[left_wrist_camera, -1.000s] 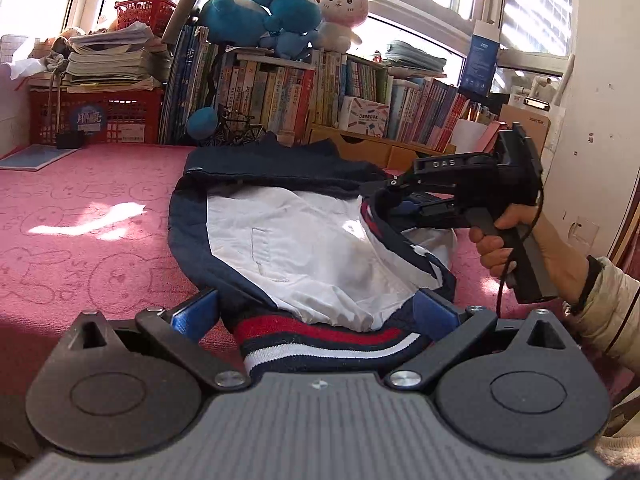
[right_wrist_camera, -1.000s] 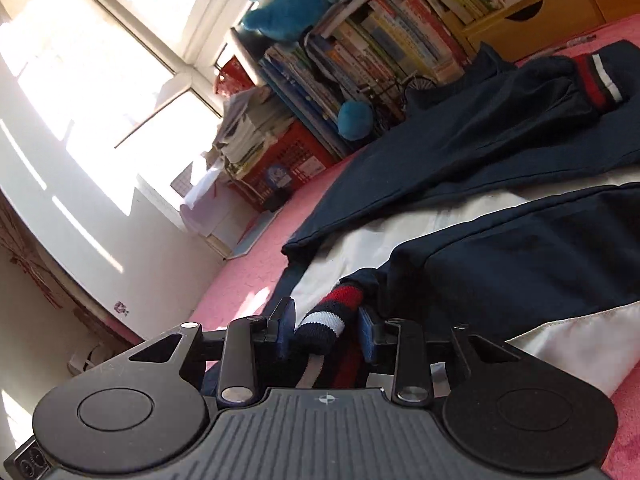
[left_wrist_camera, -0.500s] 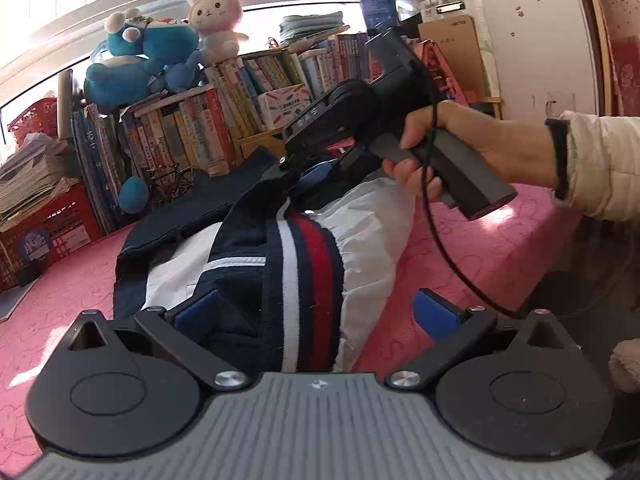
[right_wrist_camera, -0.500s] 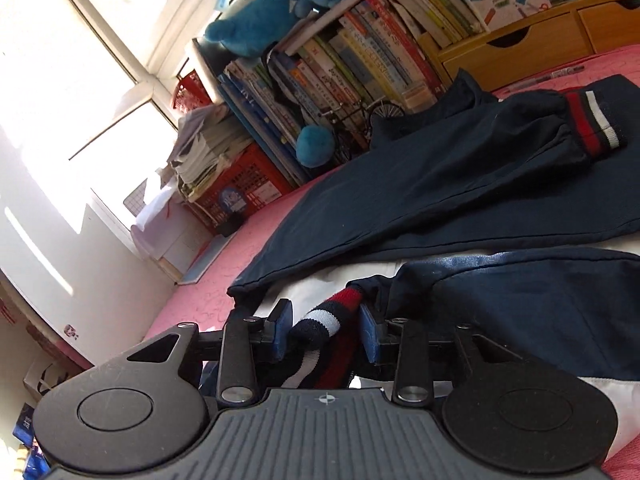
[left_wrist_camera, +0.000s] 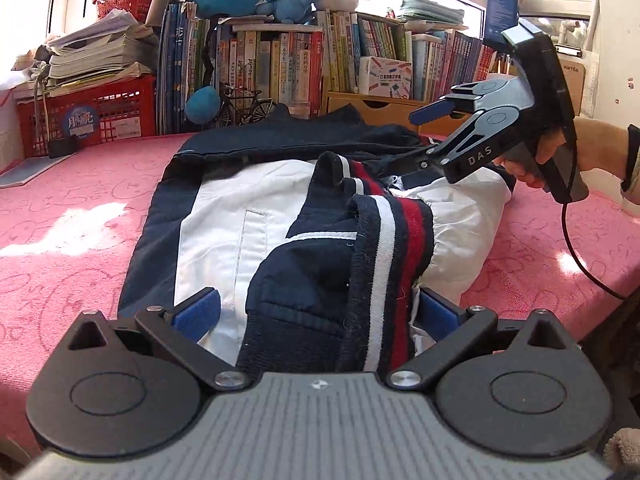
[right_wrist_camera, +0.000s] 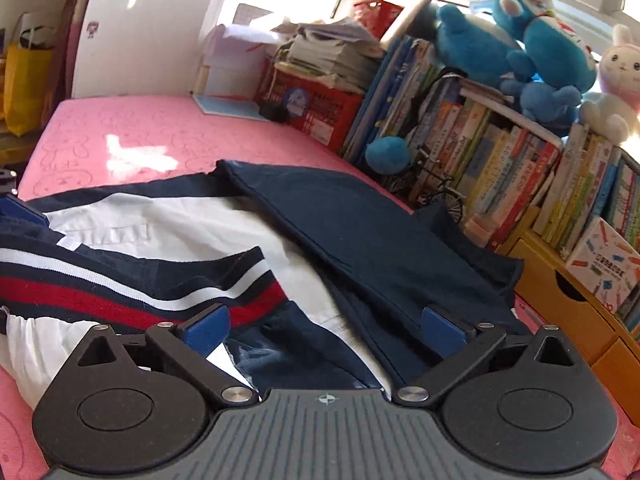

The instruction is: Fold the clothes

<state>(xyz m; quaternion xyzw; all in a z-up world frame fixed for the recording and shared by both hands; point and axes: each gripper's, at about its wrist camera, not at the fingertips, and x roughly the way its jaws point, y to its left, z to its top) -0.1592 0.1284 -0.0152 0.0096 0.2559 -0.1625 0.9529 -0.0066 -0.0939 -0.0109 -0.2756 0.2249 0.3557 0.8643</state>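
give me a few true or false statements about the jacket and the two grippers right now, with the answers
1. The right gripper is shut on the striped hem. False: its fingers are spread, gripping nothing.
2. The left gripper is open, the jacket's striped hem lying between its fingers. True.
3. The jacket lies on a green blanket. False: the blanket is pink.
4. Blue plush toys sit on top of the books. True.
5. The jacket's lining is white. True.
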